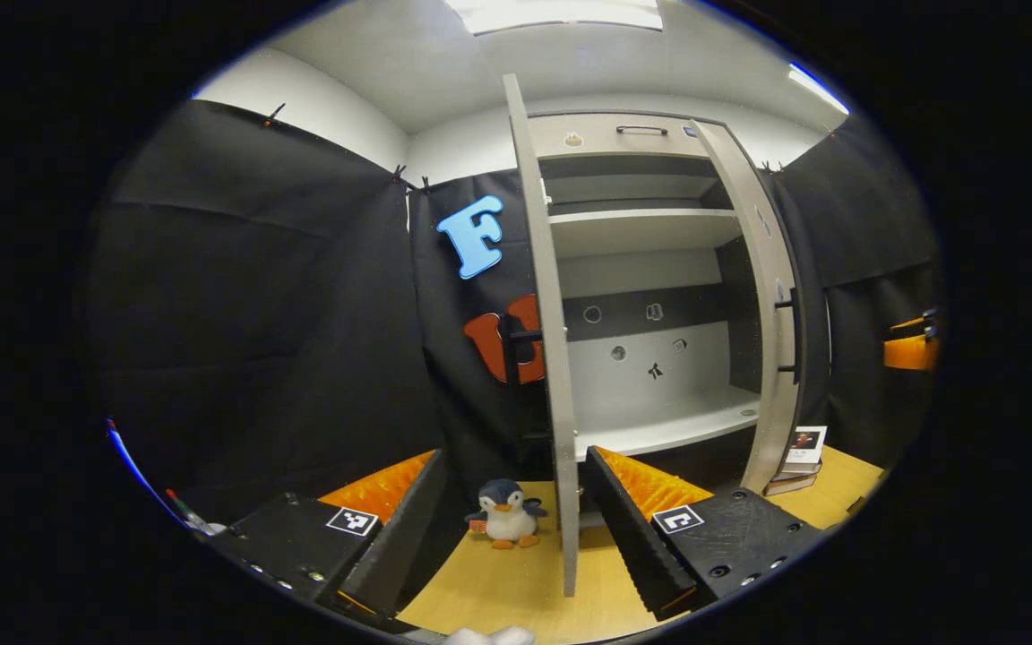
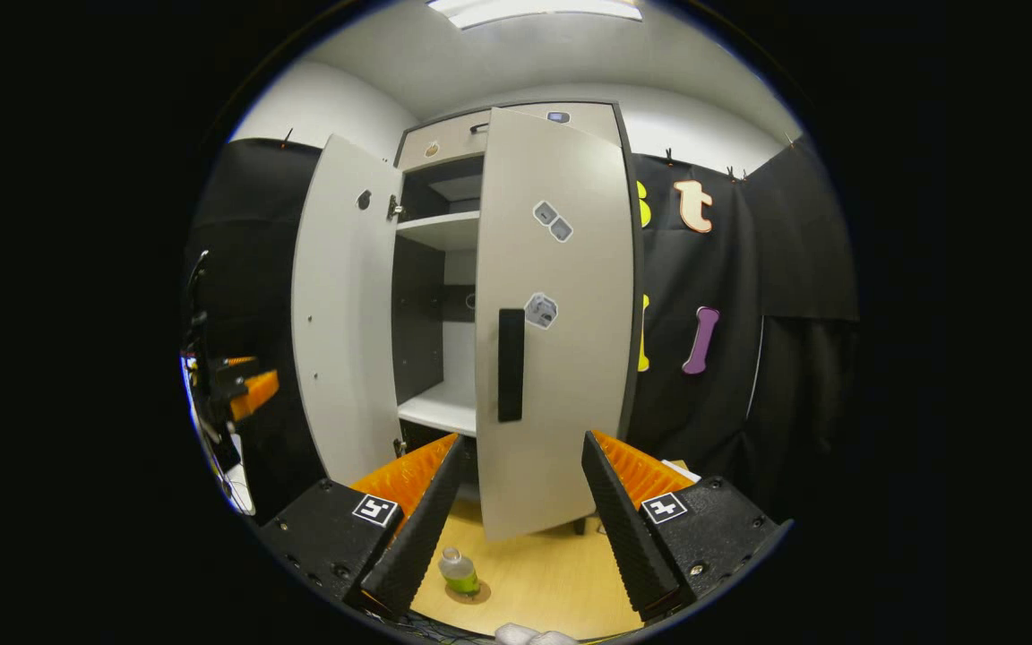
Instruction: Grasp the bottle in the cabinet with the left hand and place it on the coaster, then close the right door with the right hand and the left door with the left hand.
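The right gripper [image 2: 516,502] is holding its fingers wide apart, gripping nothing, facing the half-shut right door [image 2: 556,322]. Just beyond its left finger the bottle [image 2: 460,571] is standing on the coaster [image 2: 471,593] on the bench [image 2: 552,573]. The left gripper [image 1: 516,515], fingers likewise spread and empty, is straddling the left door [image 1: 552,358] edge-on, with a toy penguin [image 1: 507,513] beside it. The cabinet [image 1: 659,269] shelves are lying bare.
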The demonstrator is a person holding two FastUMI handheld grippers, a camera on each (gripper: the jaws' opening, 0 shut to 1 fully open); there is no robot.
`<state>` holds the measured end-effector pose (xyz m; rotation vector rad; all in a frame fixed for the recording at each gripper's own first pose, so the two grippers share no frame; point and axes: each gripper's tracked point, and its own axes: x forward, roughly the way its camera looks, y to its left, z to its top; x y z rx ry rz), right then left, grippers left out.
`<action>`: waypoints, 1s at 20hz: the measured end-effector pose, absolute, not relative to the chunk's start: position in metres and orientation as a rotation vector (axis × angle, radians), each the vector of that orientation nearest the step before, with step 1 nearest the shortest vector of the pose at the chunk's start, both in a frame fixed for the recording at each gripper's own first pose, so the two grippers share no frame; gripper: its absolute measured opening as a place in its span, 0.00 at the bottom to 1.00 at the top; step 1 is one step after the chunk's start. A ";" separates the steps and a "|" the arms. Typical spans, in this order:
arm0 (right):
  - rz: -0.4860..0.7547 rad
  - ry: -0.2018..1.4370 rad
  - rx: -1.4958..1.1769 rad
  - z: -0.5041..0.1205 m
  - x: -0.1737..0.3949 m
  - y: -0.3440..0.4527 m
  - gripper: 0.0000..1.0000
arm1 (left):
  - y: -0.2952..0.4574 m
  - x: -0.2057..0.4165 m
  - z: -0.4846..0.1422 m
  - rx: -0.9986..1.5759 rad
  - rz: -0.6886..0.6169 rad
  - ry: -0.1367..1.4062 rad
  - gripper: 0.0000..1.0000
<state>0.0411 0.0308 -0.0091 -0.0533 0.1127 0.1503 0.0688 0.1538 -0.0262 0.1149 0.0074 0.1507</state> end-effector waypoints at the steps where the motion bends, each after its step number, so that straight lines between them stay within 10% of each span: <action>1: 0.142 0.125 -0.052 -0.013 0.035 0.031 0.81 | 0.166 0.077 -0.023 0.116 0.162 0.002 0.95; 20: 0.020 0.179 -0.029 -0.031 -0.014 0.000 0.81 | 0.210 0.150 -0.011 0.051 0.216 -0.003 0.89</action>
